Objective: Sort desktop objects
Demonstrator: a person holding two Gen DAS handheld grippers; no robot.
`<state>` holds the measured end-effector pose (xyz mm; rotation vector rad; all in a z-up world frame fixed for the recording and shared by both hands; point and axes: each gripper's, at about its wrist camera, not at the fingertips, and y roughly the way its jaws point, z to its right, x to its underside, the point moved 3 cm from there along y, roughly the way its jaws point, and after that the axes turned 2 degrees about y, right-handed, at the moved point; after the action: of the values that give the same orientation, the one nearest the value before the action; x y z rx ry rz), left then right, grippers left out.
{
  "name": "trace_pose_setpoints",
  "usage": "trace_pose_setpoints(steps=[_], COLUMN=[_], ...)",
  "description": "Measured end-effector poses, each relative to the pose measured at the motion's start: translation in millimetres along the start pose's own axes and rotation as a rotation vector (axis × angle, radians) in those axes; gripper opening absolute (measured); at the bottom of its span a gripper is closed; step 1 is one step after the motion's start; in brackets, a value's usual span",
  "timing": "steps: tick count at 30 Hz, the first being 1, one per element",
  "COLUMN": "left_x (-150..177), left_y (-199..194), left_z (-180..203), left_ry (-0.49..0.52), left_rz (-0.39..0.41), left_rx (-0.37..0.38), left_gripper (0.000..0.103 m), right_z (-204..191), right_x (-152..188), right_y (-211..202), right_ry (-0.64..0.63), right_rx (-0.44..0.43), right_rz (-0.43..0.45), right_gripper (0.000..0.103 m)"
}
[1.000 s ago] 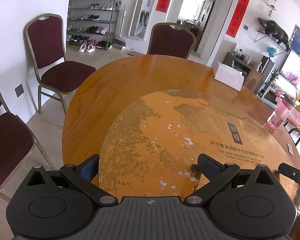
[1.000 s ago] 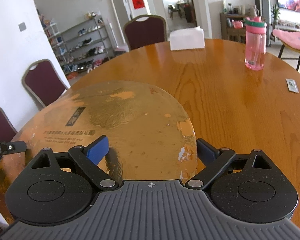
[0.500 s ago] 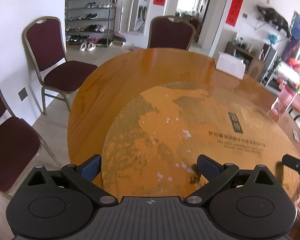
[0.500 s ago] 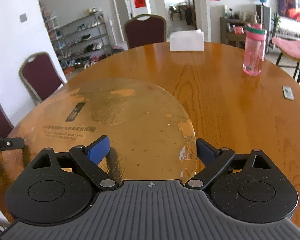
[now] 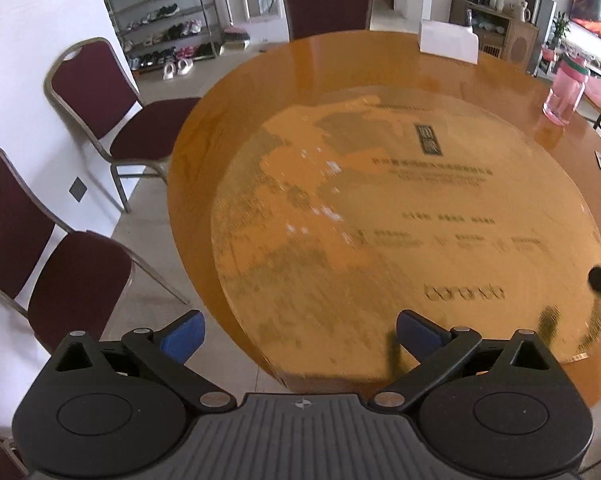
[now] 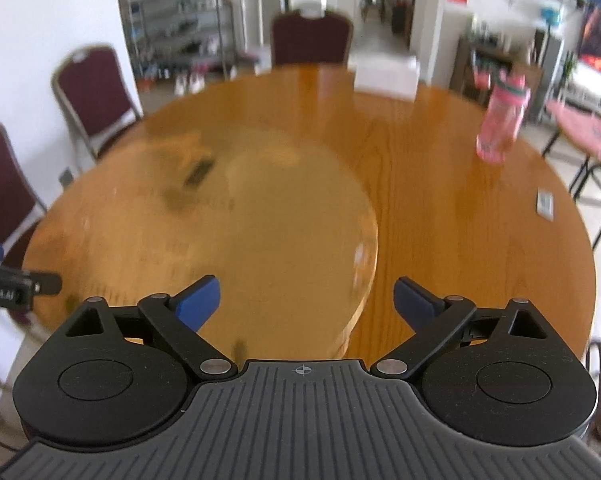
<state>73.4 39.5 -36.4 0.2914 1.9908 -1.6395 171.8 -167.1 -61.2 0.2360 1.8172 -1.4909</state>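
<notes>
Golden disc: a large, round, worn gold sheet with dark print lying flat on the round wooden table, covering much of the near half and reaching close to the near edge.
Left wrist view only: the print is readable as lines of small text, a dark rectangular mark and a large word near the front rim; pale scuffs show across the middle.
Right wrist view only: the disc is blurred, its right rim curving down the middle of the table, with bare wood to the right of it.
Left gripper: jaws spread wide, blue pads apart, nothing between them; it hangs over the disc's near edge and the table edge, touching neither.
Right gripper: jaws spread wide and just been opening further, nothing between the pads; it hovers above the disc's near right part.
Pink bottle: upright on the far right of the table, well apart from the disc.
White box: at the far table edge.
Small card: flat on bare wood at the right.
Chairs: maroon, along the left wall and behind the table.
</notes>
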Motion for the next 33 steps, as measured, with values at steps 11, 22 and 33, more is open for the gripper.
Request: trace_pose_setpoints(steps=[11, 22, 33], left_x=[13.6, 25.3, 36.4], left_y=[-38.5, -71.8, -88.6], left_z=[25.4, 44.6, 55.7], left_ry=[0.128, 0.203, 0.265], left_rz=[-0.005, 0.014, 0.053], left_rx=[-0.023, 0.057, 0.112], left_gripper=[0.102, 0.103, 0.103], right_z=[-14.1, -27.2, -24.4], right_x=[32.3, 18.6, 42.9], right_y=[-26.9, -85.8, -97.7], right_ry=[-0.053, -0.017, 0.055], right_rx=[0.03, -0.011, 0.001], right_rz=[-0.132, -0.013, -0.035], right_gripper=[0.096, 0.098, 0.098])
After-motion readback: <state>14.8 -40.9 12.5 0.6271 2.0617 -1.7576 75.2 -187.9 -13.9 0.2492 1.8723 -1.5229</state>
